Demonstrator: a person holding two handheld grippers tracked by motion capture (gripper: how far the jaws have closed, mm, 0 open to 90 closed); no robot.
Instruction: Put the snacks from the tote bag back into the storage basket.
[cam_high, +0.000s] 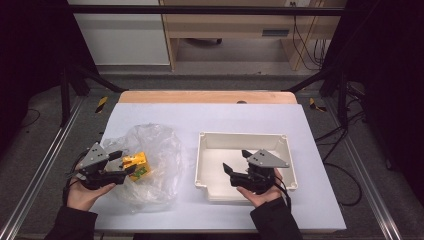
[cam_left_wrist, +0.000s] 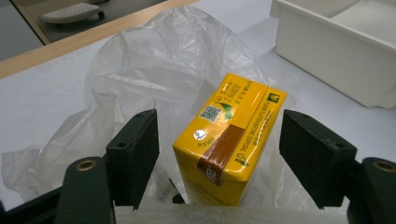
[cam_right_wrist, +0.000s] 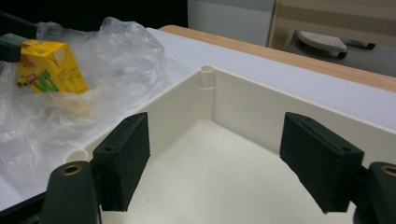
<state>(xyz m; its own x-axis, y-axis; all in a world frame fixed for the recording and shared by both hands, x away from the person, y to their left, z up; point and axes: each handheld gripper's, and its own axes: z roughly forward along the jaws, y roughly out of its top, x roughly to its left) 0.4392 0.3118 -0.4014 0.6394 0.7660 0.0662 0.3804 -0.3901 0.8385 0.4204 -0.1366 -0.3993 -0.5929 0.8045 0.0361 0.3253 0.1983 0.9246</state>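
A yellow drink carton (cam_high: 136, 165) (cam_left_wrist: 229, 135) stands on a crumpled clear plastic bag (cam_high: 155, 145) (cam_left_wrist: 159, 60) at the table's left. My left gripper (cam_high: 125, 162) (cam_left_wrist: 219, 154) is open, with the carton between its jaws and a gap at each pad. To the right, my right gripper (cam_high: 236, 160) (cam_right_wrist: 215, 158) is open with nothing between its jaws, held over the near part of a white plastic tray (cam_high: 240, 135) (cam_right_wrist: 243, 107). The right gripper view also takes in the carton (cam_right_wrist: 49, 67) and the bag (cam_right_wrist: 107, 51) at far left.
A white sheet (cam_high: 210, 115) covers the table, with a wooden edge (cam_high: 207, 96) at the far side. The tray (cam_left_wrist: 327, 46) lies right of the bag. A metal frame (cam_high: 50, 155) runs along both sides of the table.
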